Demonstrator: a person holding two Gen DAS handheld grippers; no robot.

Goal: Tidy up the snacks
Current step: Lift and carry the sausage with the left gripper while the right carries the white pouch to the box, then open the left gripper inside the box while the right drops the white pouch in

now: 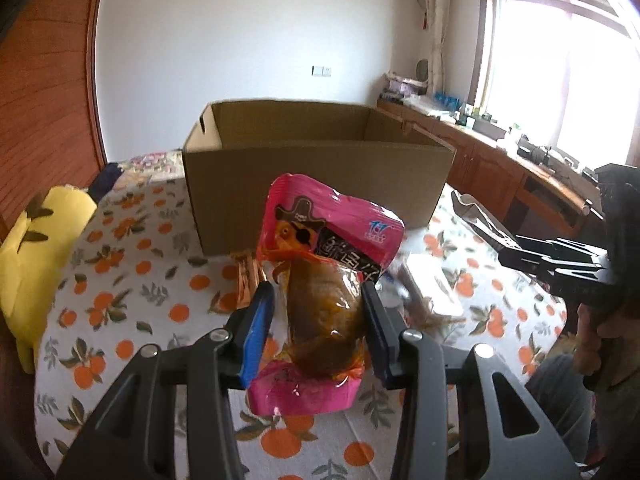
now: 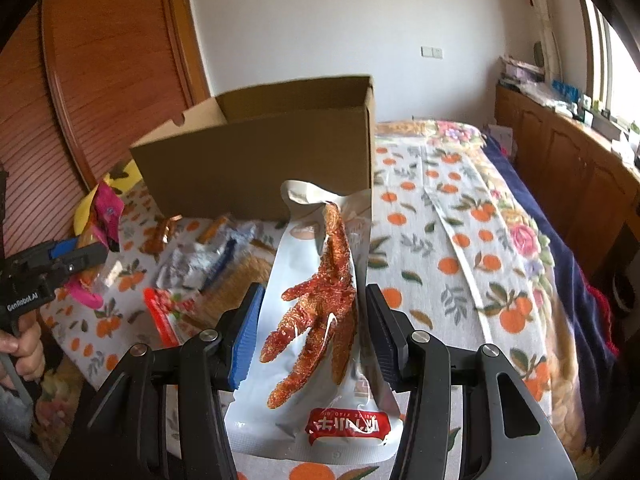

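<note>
My left gripper [image 1: 318, 300] is shut on a pink snack packet [image 1: 328, 280] with a brown piece inside, held above the table in front of the open cardboard box [image 1: 312, 176]. My right gripper [image 2: 314, 300] is shut on a white packet with a red chicken foot [image 2: 320, 304], held before the same box [image 2: 256, 160]. The left gripper with its pink packet [image 2: 104, 216] shows at the left of the right wrist view. The right gripper [image 1: 560, 260] shows at the right of the left wrist view.
Several loose snack packets [image 2: 192, 264] lie on the orange-print tablecloth [image 1: 120, 280] in front of the box, among them a red one [image 2: 164, 312]. A yellow plush [image 1: 36, 248] sits at the table's left edge. Wooden cabinets [image 1: 500, 168] stand under the window.
</note>
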